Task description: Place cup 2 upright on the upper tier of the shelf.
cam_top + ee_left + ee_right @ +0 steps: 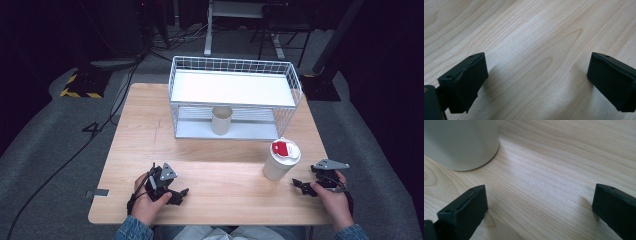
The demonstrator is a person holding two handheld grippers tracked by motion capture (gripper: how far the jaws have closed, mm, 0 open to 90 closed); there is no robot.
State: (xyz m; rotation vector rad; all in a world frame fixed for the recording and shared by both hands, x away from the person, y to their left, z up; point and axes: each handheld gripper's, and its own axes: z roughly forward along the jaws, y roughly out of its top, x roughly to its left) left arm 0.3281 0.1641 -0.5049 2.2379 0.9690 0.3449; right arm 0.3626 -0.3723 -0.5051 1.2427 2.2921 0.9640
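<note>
Grippers, left gripper (176, 194) and right gripper (300, 185), are resting spread and empty; nothing is started, lidded cup (280, 160) is standing untouched.

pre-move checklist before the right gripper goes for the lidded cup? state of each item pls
1. Right gripper open: ok, jaws stand wide apart in the right gripper view, nothing between them.
2. Left gripper open and out of the way: ok, jaws apart over bare table, far from the cup.
3. Lidded cup upright on the table: ok.
4. Lid seated: looks ok from the high view; how tightly, cannot tell.
5. Path from right gripper to cup: ok, only bare wood between them.
6. Cup's contents or weight: cannot tell.
</note>
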